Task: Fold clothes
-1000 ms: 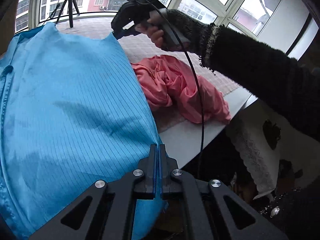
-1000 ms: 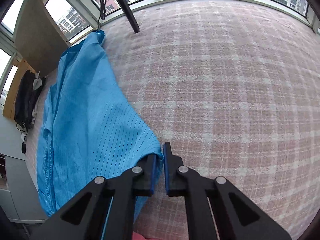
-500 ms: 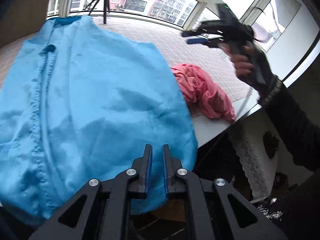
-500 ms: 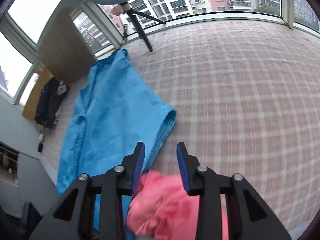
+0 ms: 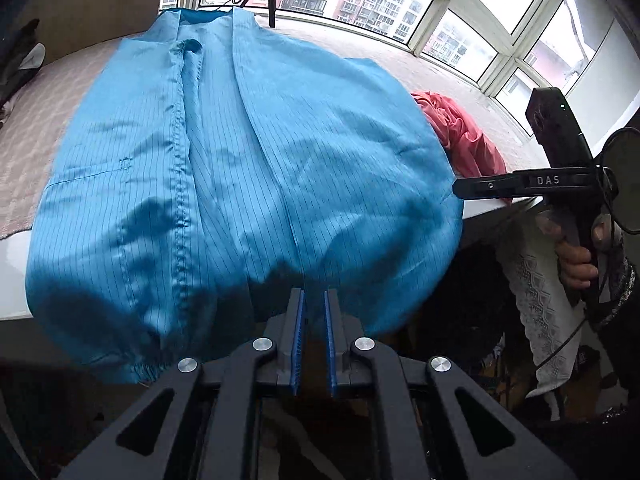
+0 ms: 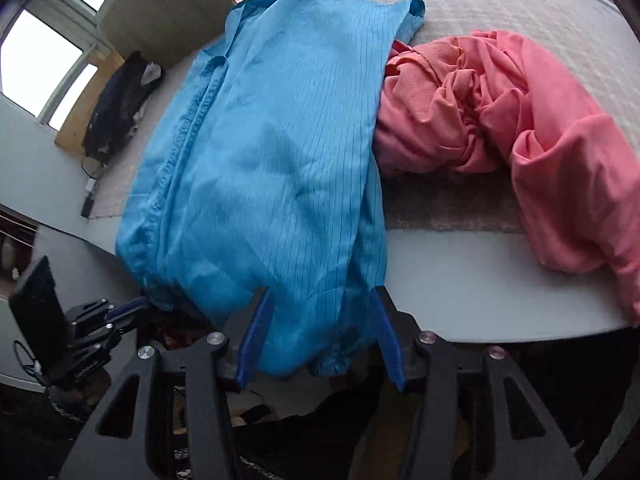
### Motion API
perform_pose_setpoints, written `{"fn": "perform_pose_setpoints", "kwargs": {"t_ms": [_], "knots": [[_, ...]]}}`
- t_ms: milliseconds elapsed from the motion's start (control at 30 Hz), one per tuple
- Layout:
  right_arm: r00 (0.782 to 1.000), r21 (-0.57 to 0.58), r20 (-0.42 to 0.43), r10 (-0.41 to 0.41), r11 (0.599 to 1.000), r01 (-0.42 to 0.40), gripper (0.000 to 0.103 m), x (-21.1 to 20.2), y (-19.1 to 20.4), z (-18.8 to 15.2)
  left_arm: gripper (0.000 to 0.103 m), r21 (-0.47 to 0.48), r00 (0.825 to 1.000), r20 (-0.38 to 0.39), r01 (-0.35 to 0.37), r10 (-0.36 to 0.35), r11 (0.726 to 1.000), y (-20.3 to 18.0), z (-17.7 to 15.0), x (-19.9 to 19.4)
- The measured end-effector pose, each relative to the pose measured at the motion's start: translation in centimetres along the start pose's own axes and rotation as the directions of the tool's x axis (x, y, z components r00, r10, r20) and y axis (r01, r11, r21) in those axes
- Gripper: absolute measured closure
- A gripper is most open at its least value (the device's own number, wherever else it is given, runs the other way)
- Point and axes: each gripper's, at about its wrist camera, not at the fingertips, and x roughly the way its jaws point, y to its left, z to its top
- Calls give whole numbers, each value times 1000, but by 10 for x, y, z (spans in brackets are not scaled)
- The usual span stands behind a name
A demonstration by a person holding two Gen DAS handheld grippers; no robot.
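Observation:
A blue pinstriped garment (image 5: 248,152) lies spread on the table, its hem hanging over the near edge. My left gripper (image 5: 314,294) sits just short of that hem, its fingers slightly open with nothing between them. In the right wrist view the same blue garment (image 6: 264,152) drapes down between the wide-open fingers of my right gripper (image 6: 320,292), which does not clamp it. A crumpled pink garment (image 6: 520,120) lies to the right, touching the blue one. The right gripper (image 5: 460,191) shows side-on, held by a hand (image 5: 576,256); the left gripper (image 6: 128,306) shows at lower left.
The white table edge (image 6: 460,280) fronts a plaid mat (image 6: 452,208). A tripod (image 5: 272,0) stands at the far window side. Dark clothes (image 6: 116,112) lie on a wooden ledge at left. A white lace cloth (image 5: 532,300) hangs below the table on the right.
Both grippers have let go of the blue garment and drawn back to the near table edge. The garment, held up a second ago, now lies flat on the table.

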Motion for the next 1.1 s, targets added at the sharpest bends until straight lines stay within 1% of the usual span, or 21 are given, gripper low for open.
{"fn": "perform_pose_setpoints", "kwargs": {"t_ms": [67, 133, 167, 233, 267, 300, 367, 500, 667, 833, 967, 1000, 1033, 1067, 1100], "knots": [[1000, -7, -1, -4, 1000, 4, 54, 1, 3, -4, 93, -36, 1000, 16, -3, 4, 999, 8, -3, -7], [1000, -12, -6, -25, 1000, 25, 61, 8, 8, -3, 91, -69, 1000, 27, -8, 10, 998, 18, -7, -14], [999, -20, -15, -37, 999, 37, 67, 11, 10, -3, 91, -82, 999, 32, -11, 14, 997, 23, -9, -17], [998, -28, -31, -61, 998, 60, 72, 15, 12, -2, 91, -109, 999, 42, -19, 23, 994, 31, -13, -23], [997, -29, -38, -73, 997, 71, 79, 16, 12, -1, 91, -119, 999, 47, -21, 27, 993, 35, -14, -26], [996, -30, -44, -82, 996, 81, 84, 17, 11, -1, 91, -122, 998, 55, -21, 28, 992, 36, -15, -28], [996, -18, -45, -80, 997, 79, 91, 16, 8, 0, 91, -129, 997, 70, -20, 30, 991, 37, -16, -32], [997, -10, -35, -75, 997, 75, 95, 16, 5, -1, 91, -121, 998, 65, -13, 21, 993, 34, -18, -29], [996, -42, -31, -80, 996, 79, 97, 12, 11, -5, 91, -89, 999, 47, -2, 6, 996, 27, -17, -18], [994, -41, -42, -99, 994, 97, 97, 11, 6, -4, 91, -50, 999, 42, 20, -18, 999, 18, -7, -9], [997, -21, -69, -28, 999, 27, 96, 8, 0, 0, 91, -9, 998, 37, 50, -49, 999, 7, 0, -3], [996, -36, -82, -24, 999, 21, 93, 5, 0, 1, 91, 1, 998, 36, 57, -57, 998, 4, 2, -1], [997, -37, -75, -34, 999, 32, 92, 0, 0, 2, 91, 11, 997, 36, 66, -66, 998, 0, 3, 1], [997, -37, -64, -41, 999, 39, 83, -5, -1, 3, 91, 24, 996, 36, 77, -78, 997, -7, 5, 4], [999, -38, -37, -34, 999, 33, 69, -11, -2, 3, 90, 39, 995, 33, 88, -89, 995, -14, 6, 7]]}}
